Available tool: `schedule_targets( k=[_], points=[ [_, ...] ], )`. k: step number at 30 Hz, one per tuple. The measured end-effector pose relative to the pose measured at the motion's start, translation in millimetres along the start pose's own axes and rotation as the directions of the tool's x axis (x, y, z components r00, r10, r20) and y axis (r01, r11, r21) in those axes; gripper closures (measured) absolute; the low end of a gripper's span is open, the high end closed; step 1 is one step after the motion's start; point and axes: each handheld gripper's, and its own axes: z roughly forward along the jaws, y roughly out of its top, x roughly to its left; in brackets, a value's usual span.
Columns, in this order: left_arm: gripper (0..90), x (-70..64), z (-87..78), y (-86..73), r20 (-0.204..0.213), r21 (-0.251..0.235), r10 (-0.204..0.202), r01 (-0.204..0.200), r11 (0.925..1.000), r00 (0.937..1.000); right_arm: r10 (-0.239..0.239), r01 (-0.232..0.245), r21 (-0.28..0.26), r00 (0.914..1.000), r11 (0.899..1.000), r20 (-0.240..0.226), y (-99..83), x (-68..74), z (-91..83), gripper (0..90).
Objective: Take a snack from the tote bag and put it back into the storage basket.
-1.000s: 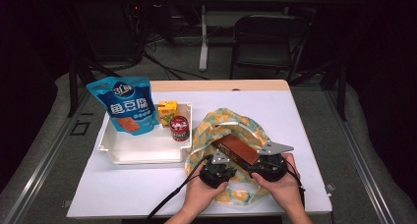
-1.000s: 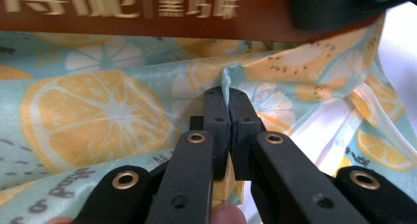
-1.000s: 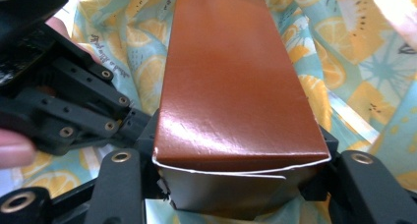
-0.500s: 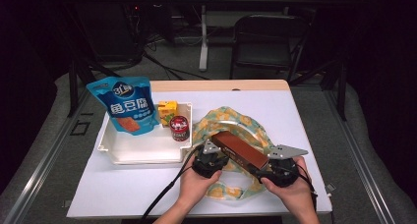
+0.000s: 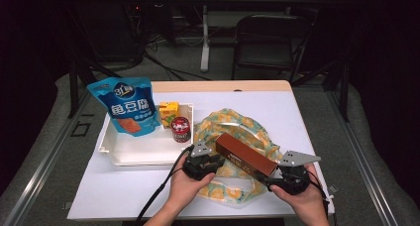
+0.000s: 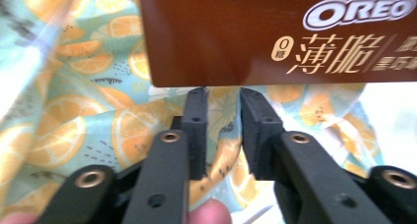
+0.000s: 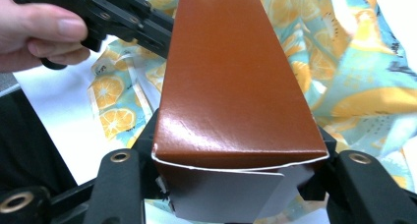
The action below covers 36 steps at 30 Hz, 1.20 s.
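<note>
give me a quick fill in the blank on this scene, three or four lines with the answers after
1. The right gripper is shut on the end of a brown ____ box.
2. The bag under the box is printed with ____ slices.
3. The left gripper has a small gap between its jaws and sits just below the box's ____ edge in its own view.
4. The blue pouch, the yellow carton and the red can stand in a white ____.

Missing words: Oreo; orange; lower; tray
</note>
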Motion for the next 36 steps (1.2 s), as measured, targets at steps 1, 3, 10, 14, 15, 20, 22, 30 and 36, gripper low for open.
schedule_targets(
  k=[1,3,10,14,15,20,22,30,36],
  points=[
    [68.9,1.2,-4.0,-0.3,0.000,-0.012,-0.002,0.002,0.9999,1.0000,0.000,0.000,-0.004,1.0000,1.000,-0.004,-0.1,-0.8,-0.7,44.7],
    [65.5,4.4,-12.7,-0.8,0.008,-0.033,-0.004,0.005,0.9995,1.0000,0.006,-0.006,-0.015,1.0000,1.000,-0.008,-0.4,-1.1,-1.8,44.8],
    [56.2,14.1,-41.2,-3.4,0.004,-0.080,0.017,-0.017,0.9966,0.9998,-0.047,0.047,-0.001,0.9989,0.999,-0.006,1.3,2.8,-0.2,45.4],
    [47.0,16.8,-54.5,-7.5,0.025,-0.110,0.041,-0.038,0.9932,0.9988,-0.060,0.059,-0.011,0.9981,0.998,-0.016,2.8,5.7,-0.9,45.6],
    [44.5,17.4,-56.1,-8.2,0.021,-0.113,0.047,-0.045,0.9926,0.9987,-0.062,0.062,-0.011,0.9979,0.998,-0.017,3.5,6.2,-1.7,45.6],
    [36.9,22.3,-68.1,-12.1,0.025,-0.123,0.054,-0.051,0.9911,0.9982,-0.068,0.067,-0.032,0.9972,0.997,-0.032,4.7,7.9,-3.0,45.7],
    [35.9,23.8,-73.4,-13.7,0.032,-0.134,0.054,-0.050,0.9898,0.9980,-0.080,0.078,-0.036,0.9962,0.996,-0.037,5.6,9.4,-3.4,45.7],
    [25.6,26.1,-85.1,-20.3,0.036,-0.140,0.082,-0.077,0.9872,0.9959,-0.111,0.107,-0.055,0.9909,0.993,-0.076,8.4,15.7,-1.8,45.7],
    [15.1,26.2,-88.9,-22.8,0.060,-0.133,0.098,-0.089,0.9870,0.9933,-0.133,0.125,-0.077,0.9847,0.989,-0.113,10.8,21.7,0.6,45.7]
  ],
)
